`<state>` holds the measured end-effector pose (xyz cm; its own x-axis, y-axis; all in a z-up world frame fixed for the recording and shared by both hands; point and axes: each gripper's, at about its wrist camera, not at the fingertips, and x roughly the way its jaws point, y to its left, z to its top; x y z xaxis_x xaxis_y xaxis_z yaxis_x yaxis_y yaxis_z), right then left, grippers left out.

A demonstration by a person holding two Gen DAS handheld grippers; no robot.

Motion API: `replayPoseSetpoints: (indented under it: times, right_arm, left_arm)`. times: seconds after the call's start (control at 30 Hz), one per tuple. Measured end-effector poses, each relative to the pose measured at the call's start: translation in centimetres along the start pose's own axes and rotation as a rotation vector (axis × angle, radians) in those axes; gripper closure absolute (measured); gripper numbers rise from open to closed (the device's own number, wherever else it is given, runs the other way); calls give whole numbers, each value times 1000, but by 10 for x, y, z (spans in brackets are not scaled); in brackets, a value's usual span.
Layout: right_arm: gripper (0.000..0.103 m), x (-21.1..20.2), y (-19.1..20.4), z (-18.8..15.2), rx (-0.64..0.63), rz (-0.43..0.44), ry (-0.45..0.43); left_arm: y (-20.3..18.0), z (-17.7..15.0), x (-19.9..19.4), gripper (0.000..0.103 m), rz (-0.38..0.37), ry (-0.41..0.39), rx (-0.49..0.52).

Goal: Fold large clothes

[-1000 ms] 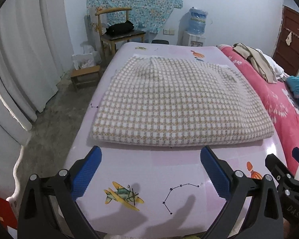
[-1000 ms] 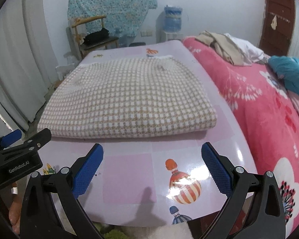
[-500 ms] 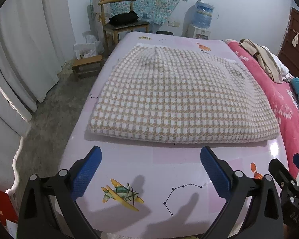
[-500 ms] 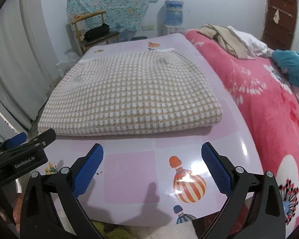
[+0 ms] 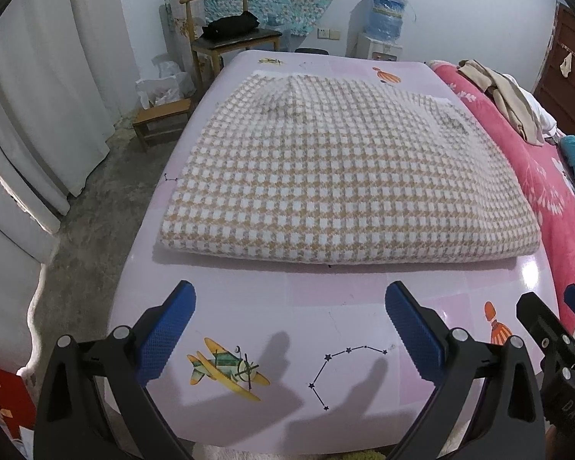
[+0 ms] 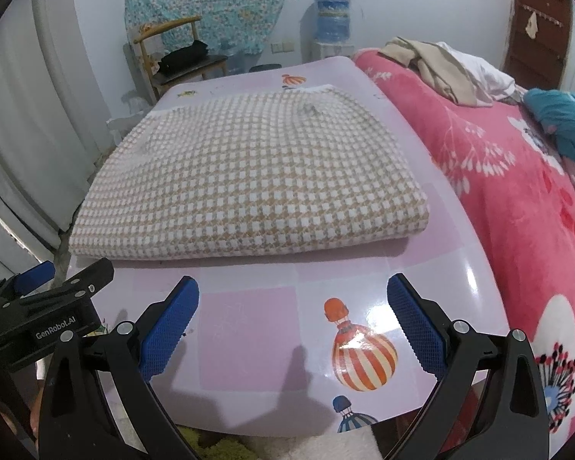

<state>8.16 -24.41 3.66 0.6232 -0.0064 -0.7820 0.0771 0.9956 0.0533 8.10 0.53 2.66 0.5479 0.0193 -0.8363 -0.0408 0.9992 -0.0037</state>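
Note:
A large tan-and-white checked garment lies folded flat on a pink table; it also shows in the right wrist view. My left gripper is open and empty, above the table's near edge, short of the garment's folded front edge. My right gripper is open and empty, also short of the front edge, to the right of the left one. The right gripper's body shows at the right edge of the left wrist view. The left gripper's body shows at the left of the right wrist view.
A bed with a pink floral blanket adjoins the table on the right, with beige clothes and a teal cloth on it. A wooden chair, a small stool, a water dispenser and white curtains stand beyond.
Both grippers have moved slightly closer to the folded garment and the view tilts down a little. Both stay open and empty. The garment has not moved.

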Motion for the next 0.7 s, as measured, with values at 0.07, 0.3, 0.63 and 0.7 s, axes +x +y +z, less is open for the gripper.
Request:
replayPoseSetpoints:
  times: [0.07,0.3,0.63,0.7]
  right_arm:
    - [8,1,1,0,-1,-1,3]
    - [8,4,0,-1,-1,-2,19]
    - [8,8,1,-1,-4,2,35]
    - [8,9,0,0,-1,2,37]
  left_arm:
    - [0,0,2,6,-2,4,2]
    - [-1,-1,3,6,-9,11,9]
    - [-2,-2,5,6,-5,18,15]
    - [-3,-2,5,6,-4,18,15]
